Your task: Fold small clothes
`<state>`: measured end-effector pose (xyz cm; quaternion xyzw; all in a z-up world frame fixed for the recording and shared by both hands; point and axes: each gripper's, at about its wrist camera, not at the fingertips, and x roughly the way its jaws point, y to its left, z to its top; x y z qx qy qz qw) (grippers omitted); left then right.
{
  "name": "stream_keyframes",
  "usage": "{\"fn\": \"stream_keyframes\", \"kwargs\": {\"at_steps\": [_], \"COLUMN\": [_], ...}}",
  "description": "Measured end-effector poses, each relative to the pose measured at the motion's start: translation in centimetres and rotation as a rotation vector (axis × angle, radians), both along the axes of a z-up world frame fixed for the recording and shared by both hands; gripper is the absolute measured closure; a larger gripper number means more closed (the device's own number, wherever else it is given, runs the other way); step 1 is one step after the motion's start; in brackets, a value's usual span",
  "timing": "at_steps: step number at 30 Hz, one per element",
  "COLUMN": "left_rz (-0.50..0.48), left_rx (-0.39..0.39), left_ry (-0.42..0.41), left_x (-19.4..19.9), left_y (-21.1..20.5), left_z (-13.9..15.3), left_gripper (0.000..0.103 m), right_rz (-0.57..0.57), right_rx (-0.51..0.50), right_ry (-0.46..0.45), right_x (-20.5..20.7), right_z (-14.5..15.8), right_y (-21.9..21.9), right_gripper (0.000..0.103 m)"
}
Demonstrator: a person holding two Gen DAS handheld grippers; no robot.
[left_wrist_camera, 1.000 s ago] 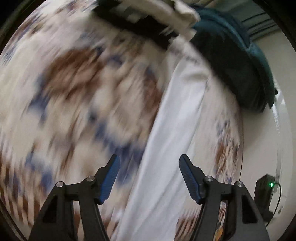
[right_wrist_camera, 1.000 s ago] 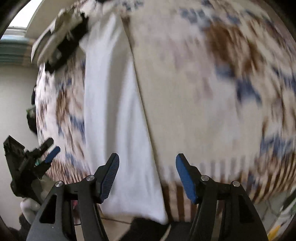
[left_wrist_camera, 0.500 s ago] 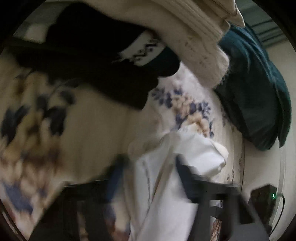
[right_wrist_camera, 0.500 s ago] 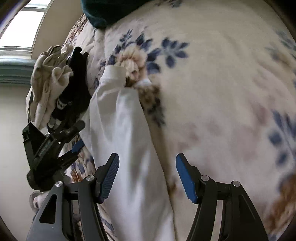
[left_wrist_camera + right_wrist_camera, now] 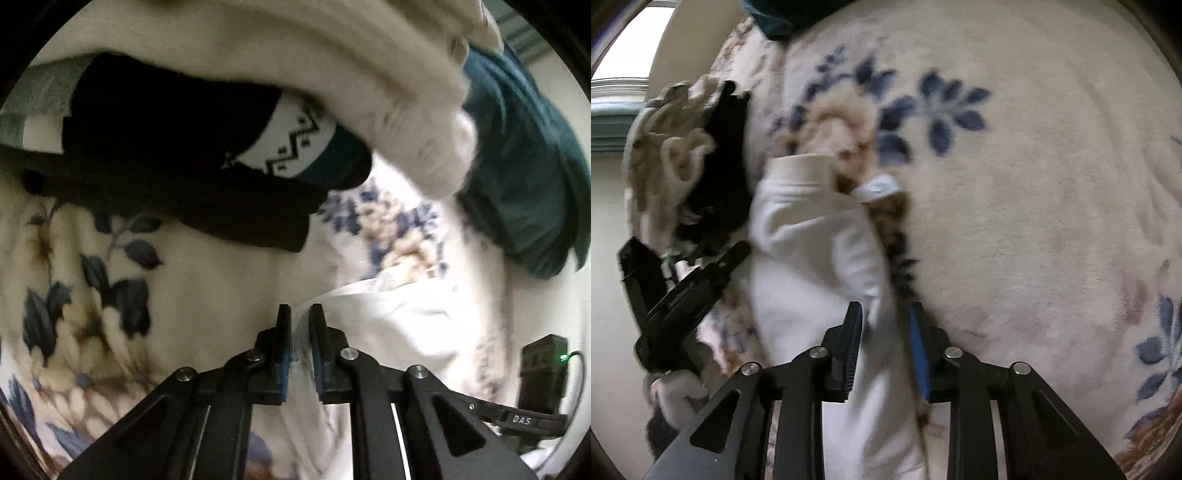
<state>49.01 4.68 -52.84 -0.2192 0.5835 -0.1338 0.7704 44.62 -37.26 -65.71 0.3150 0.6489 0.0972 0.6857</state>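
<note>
Left claw pinches white garment edge; right claw closing astride it.

Two wrist fisheyes, tilted steeply down, close over the bed

Both share the white cotton garment on the cream floral fleece blanket; the right view also catches the left gripper.

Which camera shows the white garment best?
The right wrist view: the white garment lies along the blanket with its cuff visible. The left wrist view shows only a crumpled edge pinched in the left claw.
</note>
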Motion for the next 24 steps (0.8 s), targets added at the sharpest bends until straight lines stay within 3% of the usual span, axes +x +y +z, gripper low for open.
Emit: {"fn": "stream_keyframes", "kwargs": {"at_steps": [1, 2, 3, 4, 7, 8, 11, 14, 17, 22, 23, 24], "left_rz": [0.007, 0.003, 0.002, -0.008, -0.040, -0.048, -0.056, -0.031, 0.007, 0.059, 0.057, 0.051], "left_rx": [-0.035, -0.059, -0.065, -0.068, -0.008, 0.015, 0.057, 0.036, 0.004, 0.023, 0.028, 0.041], "left_ry": [-0.011, -0.019, -0.025, -0.033, -0.031, -0.026, 0.015, 0.031, 0.027, -0.150, -0.181, -0.195], "left_x": [-0.3, -0.4, -0.5, -0.6, -0.5, -0.3, 0.6, 0.7, -0.5, -6.4, -8.1, -9.7], "left_y": [0.3, 0.3, 0.1, -0.2, -1.3, -1.7, -2.4, -2.0, -1.3, 0.0, 0.3, 0.6], "left_z": [0.5, 0.8, 0.9, 1.0, 0.5, 0.1, -1.9, -2.6, -0.8, 5.7, 7.2, 8.4], "left_gripper": [0.075, 0.069, 0.058, 0.055, 0.055, 0.055, 0.055, 0.055, 0.055, 0.052, 0.045, 0.020], "right_rz": [-0.008, -0.015, -0.019, -0.023, 0.050, 0.100, 0.077, 0.056, 0.072, 0.053, 0.047, 0.042], "right_rx": [0.001, -0.001, -0.007, -0.011, -0.031, -0.085, -0.238, -0.234, -0.192, -0.079, -0.066, -0.052], "right_ry": [-0.032, -0.074, -0.102, -0.128, -0.145, -0.130, -0.099, -0.045, -0.080, -0.127, -0.133, -0.138], "right_x": [0.2, 0.4, 0.6, 1.2, 3.5, 4.8, 7.1, 8.6, 7.9, 2.1, 0.2, -2.0], "right_z": [0.9, 1.9, 2.6, 3.1, 2.8, 2.2, 0.4, -1.0, 0.8, 5.7, 6.8, 8.0], "right_y": [-0.3, -0.5, -0.6, -0.6, 0.8, 1.9, 1.9, 1.4, 1.3, -0.1, -0.2, -0.4], "right_gripper": [0.055, 0.045, 0.044, 0.044, 0.044, 0.046, 0.048, 0.047, 0.046, 0.036, 0.032, 0.031]}}
